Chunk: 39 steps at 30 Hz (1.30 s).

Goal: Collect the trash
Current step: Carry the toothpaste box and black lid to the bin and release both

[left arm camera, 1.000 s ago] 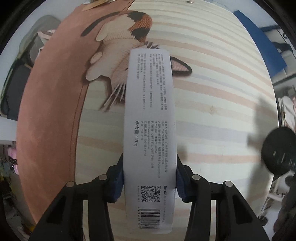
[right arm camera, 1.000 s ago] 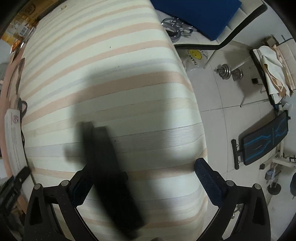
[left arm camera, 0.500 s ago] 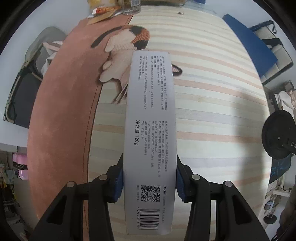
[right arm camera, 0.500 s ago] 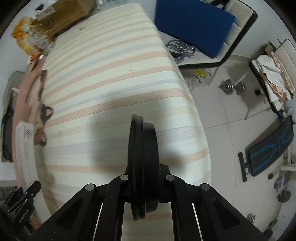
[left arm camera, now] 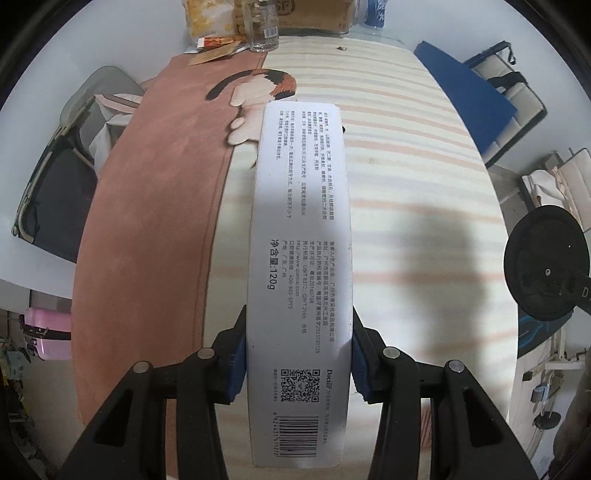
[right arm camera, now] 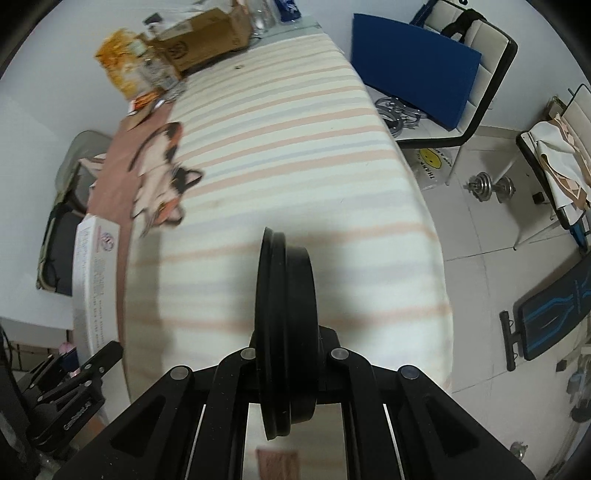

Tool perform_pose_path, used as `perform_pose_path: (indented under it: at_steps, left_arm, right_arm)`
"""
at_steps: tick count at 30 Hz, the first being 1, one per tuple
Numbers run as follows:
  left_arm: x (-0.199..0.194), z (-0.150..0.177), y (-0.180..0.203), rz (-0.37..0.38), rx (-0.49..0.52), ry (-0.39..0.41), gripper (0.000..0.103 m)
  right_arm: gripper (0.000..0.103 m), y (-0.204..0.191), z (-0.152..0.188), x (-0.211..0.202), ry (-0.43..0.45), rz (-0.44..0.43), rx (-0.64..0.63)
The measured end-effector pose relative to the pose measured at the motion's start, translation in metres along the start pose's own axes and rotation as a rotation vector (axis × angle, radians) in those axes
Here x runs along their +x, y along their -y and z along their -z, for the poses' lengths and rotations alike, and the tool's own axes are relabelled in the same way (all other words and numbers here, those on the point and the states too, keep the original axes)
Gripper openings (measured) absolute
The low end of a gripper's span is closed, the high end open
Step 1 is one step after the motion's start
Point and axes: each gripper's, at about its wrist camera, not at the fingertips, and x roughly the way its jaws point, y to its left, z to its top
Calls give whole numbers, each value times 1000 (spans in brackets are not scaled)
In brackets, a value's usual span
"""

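The left gripper (left arm camera: 298,363) has its jaws clenched on the long sides of a white box (left arm camera: 300,266), near the barcode end, so most of the box sticks out ahead over the striped desk (left arm camera: 413,177). The right gripper (right arm camera: 287,363) is clamped on a black lid (right arm camera: 286,325), held on edge with its rim between the jaws; the same lid shows at the right edge of the left view. Both pieces of trash are lifted clear of the desk, and both look ready to be carried to a bin, which no view shows.

To do the carry well, both grips should stay firm. The box is held far from its middle, so it may swing or pivot; slow turns would help. The lid is pinched only across its thin rim and could twist out, so it is best kept edge-up. More litter sits at the far end by the cardboard box (right arm camera: 207,35).
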Motion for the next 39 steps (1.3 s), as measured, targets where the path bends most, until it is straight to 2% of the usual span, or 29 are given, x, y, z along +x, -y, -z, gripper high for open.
perform_pose_path:
  at_steps: [5,7,12,16,20,24,27,30,34,39]
  left_arm:
    - [-33,49,-18,27,43,47,43]
    - [-49,80,-27,52,67,66,43]
    - [-77,157,-49,117,129,73,43]
    - [-84,218,-63,169,150,4,43]
    - [-68,283,-72,214,151,-132,43]
    - [-31,328,-79,214,121,-252,43]
    - [15,351,-77,218,80,-328,43]
    - [73,366,-69,223,62,-374,43]
    - [169,374,-59,220,30,-404,43]
    - [285,372,-52,253,-32,-442,44]
  right_arm:
    - [8,-24,63,-35,43,-22,-4]
    - [8,-32,94,-50,63,-28,9]
    - [8,-49,197,-88,98,-11,67]
    - [8,-52,285,-106,68,6,124]
    - [8,-53,365,-103,-10,15,167]
    - [8,-47,434,-75,-124,13,199]
    - [8,-34,481,-30,-219,-1,222]
    - [8,-22,508,18,-268,-10,228]
    - [8,1,537,108,-316,-23,244]
    - [8,25,543,230,-363,-45,253]
